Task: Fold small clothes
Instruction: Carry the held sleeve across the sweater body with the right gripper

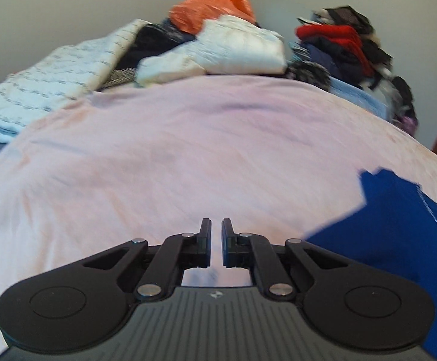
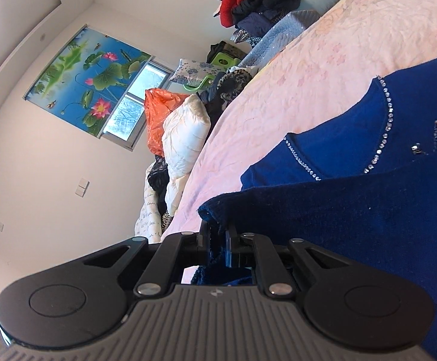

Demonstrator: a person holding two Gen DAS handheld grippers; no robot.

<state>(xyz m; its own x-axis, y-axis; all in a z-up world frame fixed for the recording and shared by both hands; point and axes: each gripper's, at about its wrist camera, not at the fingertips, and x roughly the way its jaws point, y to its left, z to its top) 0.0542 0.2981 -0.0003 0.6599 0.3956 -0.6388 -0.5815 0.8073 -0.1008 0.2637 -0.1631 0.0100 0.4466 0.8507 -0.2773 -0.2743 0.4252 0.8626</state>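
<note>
A royal-blue knit sweater [image 2: 353, 210] with a rhinestone neckline lies on the pink bedspread [image 2: 323, 69]. My right gripper [image 2: 217, 234] is shut on a folded edge of the sweater, which bunches between the fingers and drapes to the right. In the left wrist view the sweater [image 1: 398, 240] shows at the lower right. My left gripper [image 1: 216, 225] is empty above the pink bedspread [image 1: 173, 156], left of the sweater, its jaws nearly together with a narrow gap.
At the head of the bed lie a white quilted blanket [image 1: 47, 84], a white padded coat [image 1: 233, 48], an orange plastic bag [image 1: 212, 3] and a pile of dark and red clothes [image 1: 344, 48]. Walls, a window [image 2: 134, 102] and a lotus picture [image 2: 86, 78] stand behind.
</note>
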